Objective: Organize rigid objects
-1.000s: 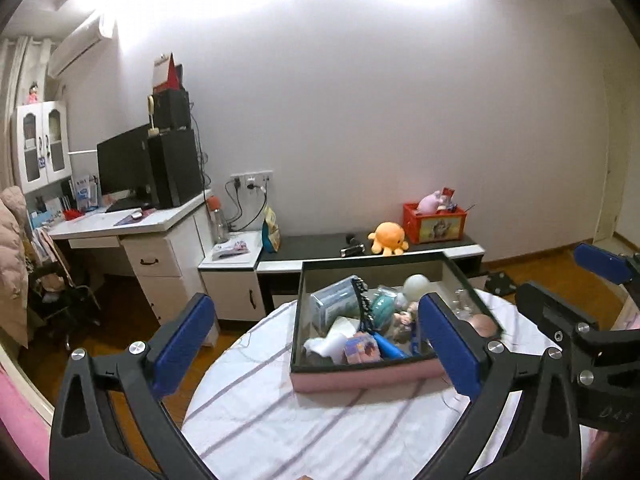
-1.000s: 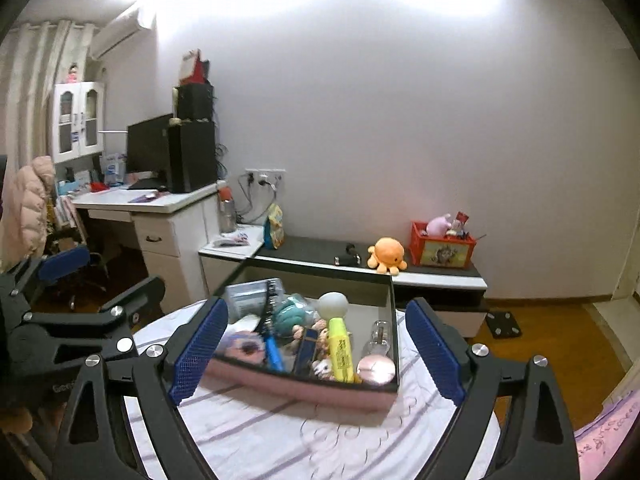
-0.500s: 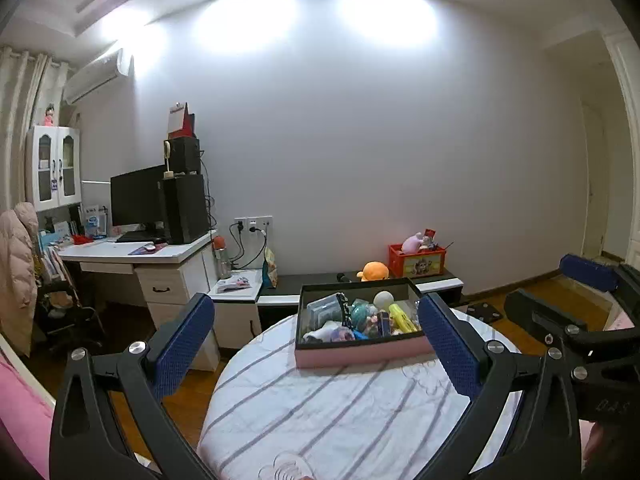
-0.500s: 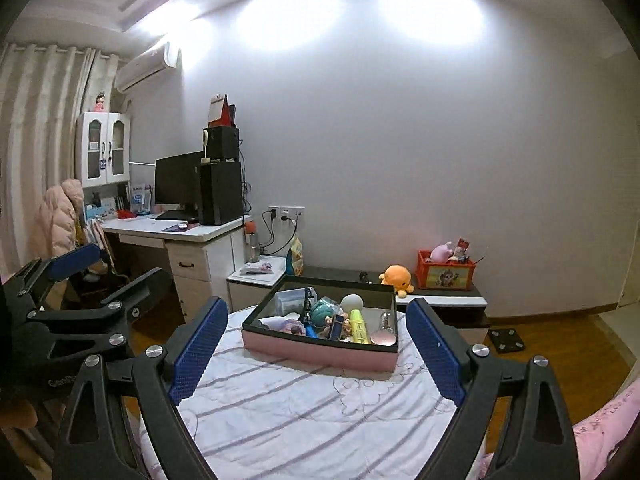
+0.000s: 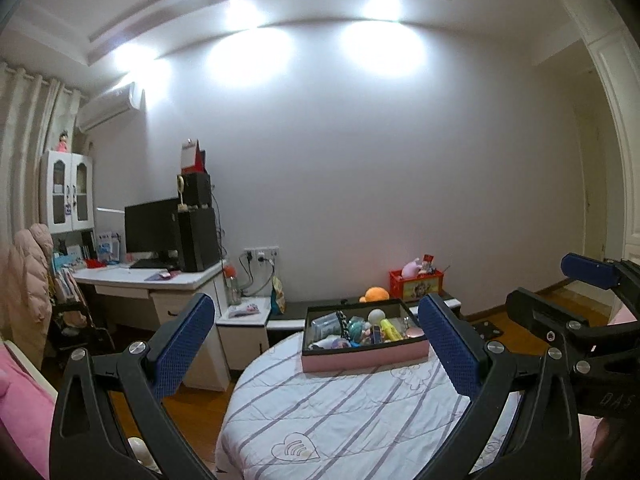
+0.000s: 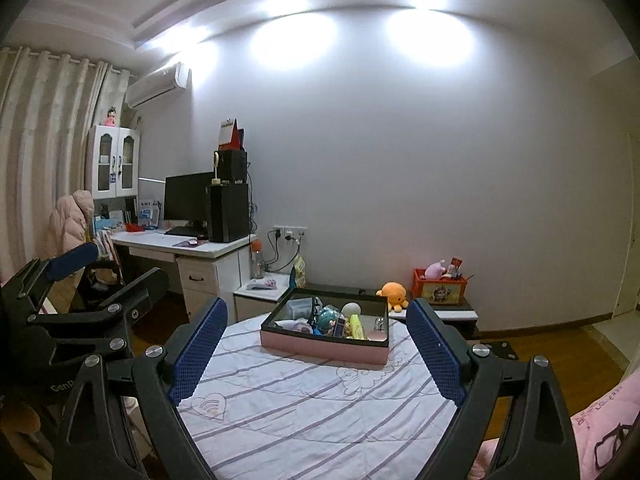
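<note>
A pink box with a dark rim [image 5: 362,356] [image 6: 320,346] stands at the far end of a round table with a striped white cloth [image 5: 340,412] [image 6: 300,400]. It holds several small items, among them a white ball [image 5: 376,315], a yellow tube [image 6: 355,326] and a teal figure [image 6: 329,317]. My left gripper [image 5: 316,344] and right gripper [image 6: 316,348] are both open and empty, held well back from the box.
A white desk with a monitor and speakers [image 5: 160,276] stands at the left. A low cabinet behind the table carries an orange plush [image 6: 392,293] and a red toy crate [image 6: 440,290]. A pink cover [image 6: 600,420] lies at the right.
Both grippers have pulled back and up from the box, which now looks smaller and farther away. More of the table, wall and ceiling shows.
</note>
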Demonstrator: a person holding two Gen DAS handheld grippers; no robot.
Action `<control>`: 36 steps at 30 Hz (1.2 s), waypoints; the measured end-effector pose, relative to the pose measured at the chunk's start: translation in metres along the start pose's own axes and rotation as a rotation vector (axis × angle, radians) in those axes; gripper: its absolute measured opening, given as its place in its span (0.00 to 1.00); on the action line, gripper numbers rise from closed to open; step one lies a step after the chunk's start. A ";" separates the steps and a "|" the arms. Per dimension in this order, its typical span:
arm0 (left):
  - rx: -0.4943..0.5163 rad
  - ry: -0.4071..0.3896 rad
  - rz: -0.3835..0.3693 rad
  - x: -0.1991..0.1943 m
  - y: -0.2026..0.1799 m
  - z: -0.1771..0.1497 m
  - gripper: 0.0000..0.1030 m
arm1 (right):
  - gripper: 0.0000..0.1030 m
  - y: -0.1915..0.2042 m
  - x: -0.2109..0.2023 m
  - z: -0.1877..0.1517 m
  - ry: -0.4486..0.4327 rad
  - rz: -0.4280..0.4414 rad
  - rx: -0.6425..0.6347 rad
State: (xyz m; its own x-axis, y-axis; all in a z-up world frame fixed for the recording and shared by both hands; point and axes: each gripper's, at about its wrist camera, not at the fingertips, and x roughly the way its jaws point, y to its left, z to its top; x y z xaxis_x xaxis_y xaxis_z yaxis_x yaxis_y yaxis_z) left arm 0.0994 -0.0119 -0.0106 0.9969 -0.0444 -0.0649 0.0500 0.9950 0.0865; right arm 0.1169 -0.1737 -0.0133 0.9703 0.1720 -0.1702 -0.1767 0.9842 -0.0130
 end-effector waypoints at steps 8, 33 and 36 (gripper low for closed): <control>-0.011 -0.031 -0.007 -0.038 0.005 0.009 1.00 | 0.90 0.009 -0.038 0.004 -0.052 -0.018 -0.005; -0.005 -0.093 0.034 -0.074 0.006 0.021 1.00 | 0.90 0.028 -0.079 0.015 -0.125 -0.023 -0.026; -0.005 -0.094 0.037 -0.074 0.005 0.021 1.00 | 0.90 0.027 -0.079 0.015 -0.125 -0.023 -0.027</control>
State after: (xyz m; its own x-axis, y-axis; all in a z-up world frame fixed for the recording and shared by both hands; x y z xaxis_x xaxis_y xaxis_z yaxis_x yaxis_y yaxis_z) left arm 0.0270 -0.0053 0.0157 0.9994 -0.0156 0.0317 0.0129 0.9965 0.0824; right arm 0.0377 -0.1598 0.0148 0.9868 0.1553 -0.0454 -0.1573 0.9866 -0.0425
